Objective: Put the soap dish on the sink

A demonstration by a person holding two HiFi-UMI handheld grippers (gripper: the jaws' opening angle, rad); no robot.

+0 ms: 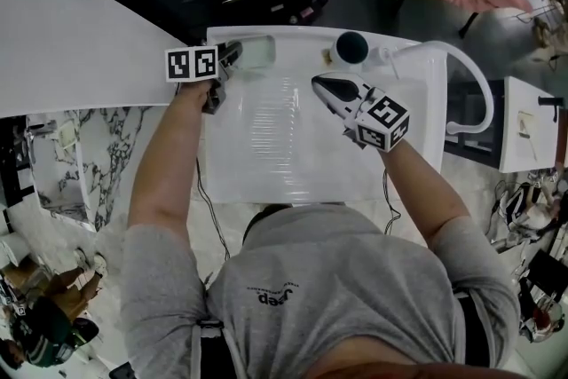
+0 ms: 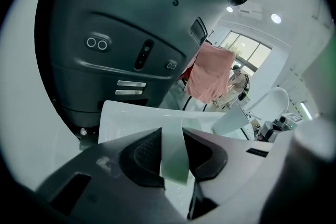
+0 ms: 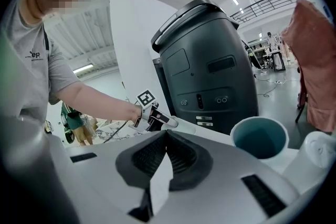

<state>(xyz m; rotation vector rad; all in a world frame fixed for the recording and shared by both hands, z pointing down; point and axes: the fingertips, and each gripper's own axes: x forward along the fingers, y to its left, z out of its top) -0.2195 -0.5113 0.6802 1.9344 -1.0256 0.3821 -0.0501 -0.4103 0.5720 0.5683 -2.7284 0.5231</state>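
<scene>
Pale-green soap dish, rim pinched by left gripper, seemingly hangs over sink ledge for placing; right gripper closed, empty.

Pale green soap dish, white sink

The basin of the sink lies open through its middle and near part, with free room between the two arms. On the far rim, the left corner is taken up by the soap dish and the left gripper clamped on its wall. The dark cup stands further right, with bare rim between. The right gripper, jaws together, hangs over the basin just near of the cup. The tap arches along the right side. Beyond the far rim a big dark machine blocks the way.
</scene>
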